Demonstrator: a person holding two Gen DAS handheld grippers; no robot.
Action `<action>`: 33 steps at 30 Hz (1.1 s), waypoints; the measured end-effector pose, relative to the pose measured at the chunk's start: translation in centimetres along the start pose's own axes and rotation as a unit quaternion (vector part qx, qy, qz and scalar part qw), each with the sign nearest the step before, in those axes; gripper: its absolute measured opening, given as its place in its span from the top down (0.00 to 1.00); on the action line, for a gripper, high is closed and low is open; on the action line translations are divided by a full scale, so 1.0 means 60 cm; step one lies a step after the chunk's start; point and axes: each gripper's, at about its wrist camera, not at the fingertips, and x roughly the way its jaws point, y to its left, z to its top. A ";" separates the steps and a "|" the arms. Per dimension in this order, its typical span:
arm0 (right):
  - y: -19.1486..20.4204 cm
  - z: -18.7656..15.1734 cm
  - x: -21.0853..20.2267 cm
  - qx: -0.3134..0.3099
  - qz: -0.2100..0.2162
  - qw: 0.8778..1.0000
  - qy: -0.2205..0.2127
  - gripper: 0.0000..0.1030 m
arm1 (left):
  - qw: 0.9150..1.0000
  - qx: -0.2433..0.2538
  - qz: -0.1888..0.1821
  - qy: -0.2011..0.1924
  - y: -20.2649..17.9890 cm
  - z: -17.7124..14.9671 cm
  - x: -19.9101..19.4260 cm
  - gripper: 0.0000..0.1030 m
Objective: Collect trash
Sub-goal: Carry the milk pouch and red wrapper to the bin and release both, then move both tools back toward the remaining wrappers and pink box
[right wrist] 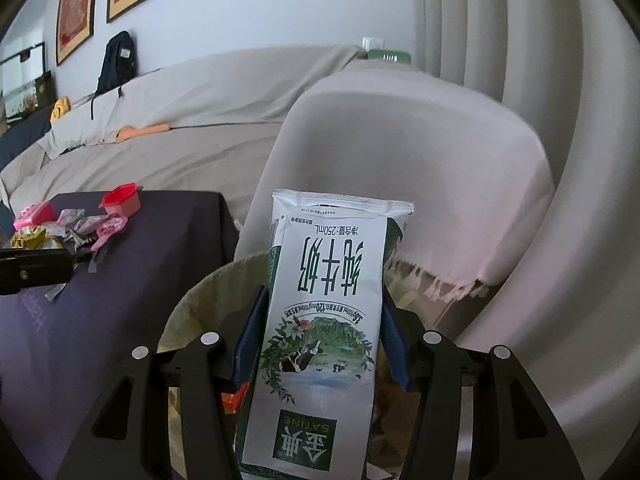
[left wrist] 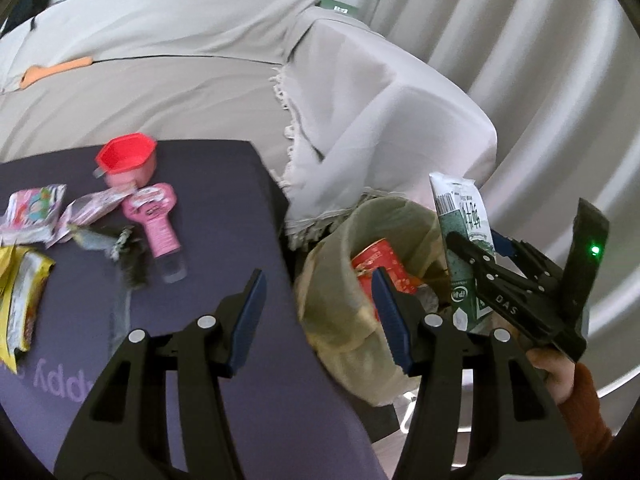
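A white and green milk carton (right wrist: 324, 320) is held upside down between the fingers of my right gripper (right wrist: 322, 340), above the bin with a yellowish liner (right wrist: 192, 312). In the left wrist view the same carton (left wrist: 464, 236) and the right gripper (left wrist: 486, 258) hang over the bin (left wrist: 344, 280), which holds a red package (left wrist: 380, 264). My left gripper (left wrist: 320, 316) is open and empty, over the table's right edge next to the bin.
The dark purple table (left wrist: 248, 360) carries a red cup (left wrist: 128, 156), a pink bottle (left wrist: 160, 224), foil wrappers (left wrist: 36, 208) and a yellow packet (left wrist: 20, 292). A covered sofa (left wrist: 160, 72) stands behind, curtains (left wrist: 540, 60) at the right.
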 end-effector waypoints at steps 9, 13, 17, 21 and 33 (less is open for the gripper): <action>0.005 -0.013 0.014 0.005 0.003 0.999 0.034 0.38 | 0.999 -0.032 0.010 -0.003 0.062 -0.021 -0.028 0.49; 0.004 -0.010 0.002 0.008 0.000 0.999 0.031 0.38 | 0.999 -0.047 0.025 -0.011 0.093 -0.027 -0.045 0.49; 0.011 0.000 -0.015 0.007 0.003 1.000 0.024 0.38 | 0.997 -0.058 0.037 -0.025 0.126 -0.038 -0.072 0.49; 0.046 0.021 -0.043 -0.007 0.016 1.000 0.000 0.37 | 0.996 -0.060 0.056 -0.044 0.159 -0.048 -0.107 0.49; 0.279 0.070 -0.036 -0.080 0.132 0.988 0.011 0.34 | 0.983 -0.068 0.138 -0.105 0.380 -0.076 -0.253 0.49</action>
